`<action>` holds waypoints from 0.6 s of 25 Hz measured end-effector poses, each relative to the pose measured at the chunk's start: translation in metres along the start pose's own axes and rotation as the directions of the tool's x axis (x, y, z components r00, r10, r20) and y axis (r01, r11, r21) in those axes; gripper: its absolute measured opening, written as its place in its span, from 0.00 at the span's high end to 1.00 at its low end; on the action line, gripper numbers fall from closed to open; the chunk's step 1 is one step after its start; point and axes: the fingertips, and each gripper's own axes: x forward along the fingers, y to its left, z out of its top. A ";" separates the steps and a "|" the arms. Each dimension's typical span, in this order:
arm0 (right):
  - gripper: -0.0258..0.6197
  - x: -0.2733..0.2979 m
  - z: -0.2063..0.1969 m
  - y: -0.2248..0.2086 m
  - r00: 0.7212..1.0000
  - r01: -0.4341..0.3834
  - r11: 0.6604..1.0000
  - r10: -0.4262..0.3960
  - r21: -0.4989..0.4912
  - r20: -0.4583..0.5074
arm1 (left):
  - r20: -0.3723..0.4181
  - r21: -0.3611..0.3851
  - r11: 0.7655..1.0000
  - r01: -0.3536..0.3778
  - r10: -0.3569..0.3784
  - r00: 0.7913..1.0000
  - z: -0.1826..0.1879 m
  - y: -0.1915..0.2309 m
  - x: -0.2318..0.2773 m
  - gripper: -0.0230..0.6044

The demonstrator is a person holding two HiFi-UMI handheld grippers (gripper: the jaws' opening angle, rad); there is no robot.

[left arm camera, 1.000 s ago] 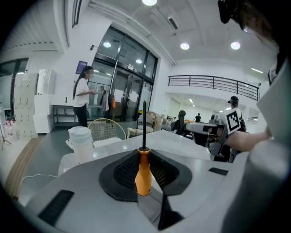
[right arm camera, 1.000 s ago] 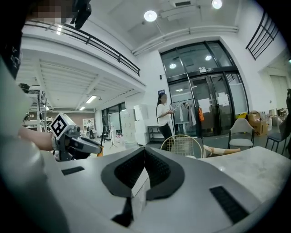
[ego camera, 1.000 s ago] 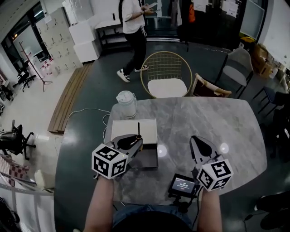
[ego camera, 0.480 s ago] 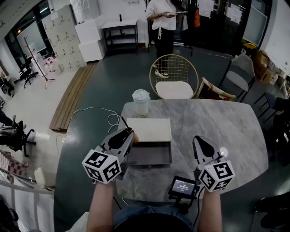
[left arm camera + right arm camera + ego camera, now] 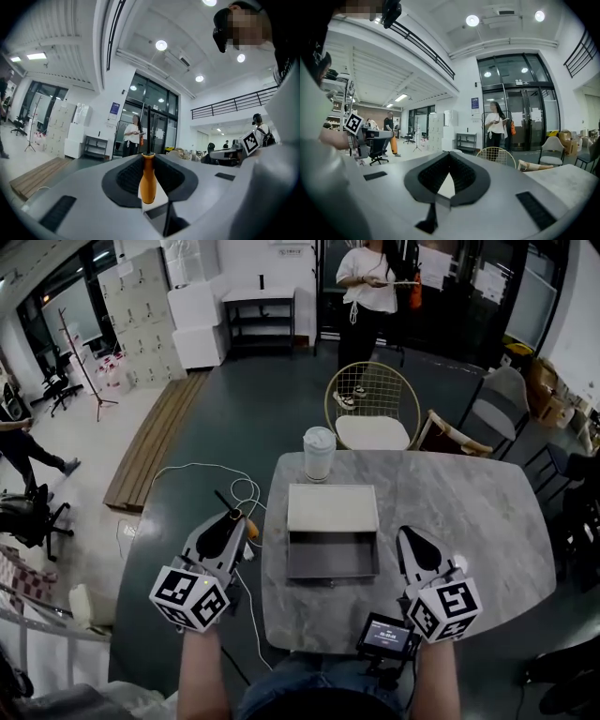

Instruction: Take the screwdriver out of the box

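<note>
Left gripper (image 5: 231,519) is off the left edge of the table (image 5: 459,493), over the floor, pointing level. Its jaws are clamped on the screwdriver (image 5: 250,525). In the left gripper view the orange handle (image 5: 148,180) stands upright between the pads, with the black shaft sticking up above the jaws. The screwdriver is out of the box (image 5: 333,574), well left of it and clear of the table.

The box sits on the left part of the table, open. The grey tray is nearer and the pale lid lies flat just beyond it. Can't make out anything in the tray.

Right gripper (image 5: 410,538) is over the near right part of the table, right of the box and apart from it. Its jaws are together at the tips with nothing between them, as the right gripper view (image 5: 450,154) shows.

A small screen device (image 5: 386,636) sits at the near table edge, by the right gripper. A lidded cup (image 5: 319,453) stands at the far left corner of the table, beyond the box. A white cable (image 5: 211,474) lies on the floor left of the table. A gold wire chair (image 5: 373,409) is just beyond the table, and a person (image 5: 373,287) stands far behind it.
</note>
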 end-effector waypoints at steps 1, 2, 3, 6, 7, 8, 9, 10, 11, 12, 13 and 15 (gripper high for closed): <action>0.92 0.000 0.001 0.002 1.000 -0.002 1.000 0.002 -0.009 0.000 | 0.007 0.006 1.000 -0.018 0.018 1.000 0.001 0.004 -0.006 0.83; 0.92 0.000 0.003 0.003 1.000 -0.003 1.000 0.003 -0.016 0.003 | 0.017 0.010 0.999 -0.036 0.036 0.999 0.002 0.008 -0.011 0.83; 0.92 0.000 0.006 0.003 1.000 -0.003 1.000 0.003 -0.024 0.008 | 0.028 0.012 0.999 -0.053 0.052 0.998 0.005 0.011 -0.016 0.83; 0.92 -0.002 0.015 -0.003 1.000 -0.003 0.999 0.005 -0.053 0.031 | 0.063 0.019 0.995 -0.096 0.095 0.994 0.012 0.010 -0.024 0.83; 0.92 -0.002 0.018 -0.004 0.999 -0.004 0.998 0.006 -0.062 0.037 | 0.073 0.027 0.994 -0.110 0.108 0.991 0.015 0.010 -0.026 0.83; 0.92 -0.002 0.020 -0.004 0.999 -0.005 0.997 0.008 -0.072 0.044 | 0.084 0.037 0.992 -0.123 0.120 0.989 0.017 0.009 -0.029 0.83; 0.92 -0.002 0.024 -0.003 0.999 -0.006 0.996 0.011 -0.084 0.053 | 0.096 0.048 0.990 -0.136 0.131 0.987 0.020 0.009 -0.031 0.83; 0.92 -0.003 0.027 -0.003 0.998 -0.009 0.995 0.015 -0.098 0.064 | 0.108 0.056 0.987 -0.148 0.142 0.984 0.024 0.008 -0.034 0.83; 0.92 -0.003 0.031 -0.004 0.997 -0.012 0.993 0.021 -0.115 0.076 | 0.122 0.062 0.985 -0.159 0.151 0.981 0.028 0.006 -0.035 0.83; 0.92 -0.004 0.035 -0.005 0.996 -0.015 0.991 0.026 -0.133 0.086 | 0.137 0.066 0.983 -0.170 0.159 0.978 0.033 0.004 -0.036 0.83; 0.92 -0.006 0.037 -0.007 0.995 -0.015 0.988 0.030 -0.151 0.094 | 0.152 0.068 0.982 -0.179 0.167 0.974 0.037 0.001 -0.036 0.83; 0.92 -0.009 0.040 -0.012 0.994 -0.015 0.984 0.034 -0.176 0.105 | 0.179 0.070 0.979 -0.192 0.178 0.968 0.044 -0.007 -0.034 0.83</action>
